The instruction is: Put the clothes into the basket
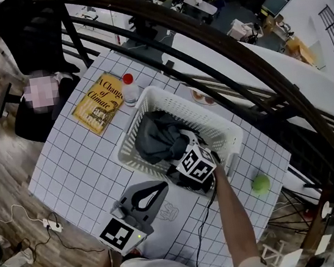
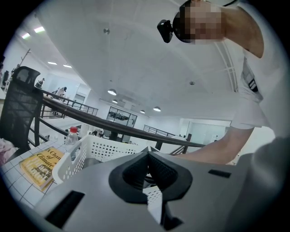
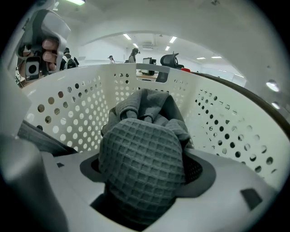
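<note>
The right hand-held gripper (image 1: 192,154) reaches down into the white basket (image 1: 149,95) on the gridded surface (image 1: 79,167), its jaws set wide on a wad of grey waffle cloth (image 3: 141,167) that fills the gap and touches both pads, with more dark clothes (image 1: 155,136) heaped in the basket beyond it. The left hand-held gripper (image 1: 161,188) lies on the surface just in front of the basket, jaws pressed together and empty. A book (image 1: 98,103) and bottle (image 1: 129,89) sit behind the basket, and a green ball (image 1: 260,184) lies to its right.
</note>
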A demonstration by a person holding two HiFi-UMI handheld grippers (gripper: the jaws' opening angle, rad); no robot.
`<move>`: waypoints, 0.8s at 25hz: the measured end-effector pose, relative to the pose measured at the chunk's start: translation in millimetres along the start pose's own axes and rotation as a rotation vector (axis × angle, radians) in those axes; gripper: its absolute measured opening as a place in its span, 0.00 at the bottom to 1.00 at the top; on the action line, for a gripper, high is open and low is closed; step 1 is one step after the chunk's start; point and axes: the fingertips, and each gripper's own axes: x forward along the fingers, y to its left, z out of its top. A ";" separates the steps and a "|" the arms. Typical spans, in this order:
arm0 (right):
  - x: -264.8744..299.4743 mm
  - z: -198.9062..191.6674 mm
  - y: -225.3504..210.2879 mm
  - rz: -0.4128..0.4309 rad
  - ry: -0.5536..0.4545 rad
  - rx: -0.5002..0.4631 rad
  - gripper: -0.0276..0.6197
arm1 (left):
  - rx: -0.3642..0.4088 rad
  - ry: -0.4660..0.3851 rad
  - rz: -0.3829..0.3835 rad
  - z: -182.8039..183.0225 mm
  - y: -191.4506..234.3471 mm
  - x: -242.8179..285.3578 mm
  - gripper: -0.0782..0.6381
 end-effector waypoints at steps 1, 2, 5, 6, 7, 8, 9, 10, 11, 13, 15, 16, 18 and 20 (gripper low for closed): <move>0.8 -1.8 1.2 0.002 0.003 0.001 0.66 | 0.001 -0.001 0.000 0.5 -0.2 -0.3 0.12; 2.0 -3.5 2.5 0.004 0.008 0.001 0.66 | 0.002 -0.001 0.000 0.8 -0.2 -0.9 0.12; 7.1 -7.0 5.7 0.007 0.028 -0.006 0.66 | 0.007 -0.001 0.004 1.0 2.1 -2.7 0.12; 8.4 -7.8 6.1 0.007 0.033 -0.007 0.67 | 0.007 0.000 0.006 0.9 2.9 -3.0 0.12; 9.2 -8.6 6.4 0.006 0.037 -0.007 0.68 | 0.007 0.000 0.008 0.9 3.4 -3.3 0.12; 9.5 -9.2 6.7 0.006 0.039 -0.004 0.69 | 0.007 0.001 0.008 0.8 3.4 -3.4 0.12; 9.4 -9.6 6.9 0.007 0.041 0.000 0.70 | 0.006 0.003 0.009 0.7 3.2 -3.6 0.12; 9.1 -9.6 7.2 0.007 0.041 0.004 0.72 | 0.006 0.004 0.009 0.8 2.9 -3.7 0.12; 8.5 -9.2 7.3 0.007 0.040 0.008 0.75 | 0.007 0.003 0.009 1.3 2.7 -3.9 0.12; 7.1 -7.3 7.2 0.001 0.033 0.014 0.79 | 0.014 0.000 0.008 2.8 2.1 -4.4 0.12; 6.4 -5.4 7.4 -0.005 0.026 0.013 0.81 | 0.015 -0.002 0.007 3.3 1.6 -5.1 0.12; 6.4 -4.9 7.9 -0.005 0.024 0.012 0.82 | 0.014 -0.003 0.007 3.2 1.2 -5.5 0.12; 6.2 -4.9 9.9 -0.004 0.023 0.010 0.82 | 0.011 -0.006 0.006 3.3 -0.1 -6.5 0.12; 5.5 -5.6 11.4 -0.003 0.025 0.010 0.82 | 0.008 -0.008 0.006 3.4 -1.1 -7.9 0.12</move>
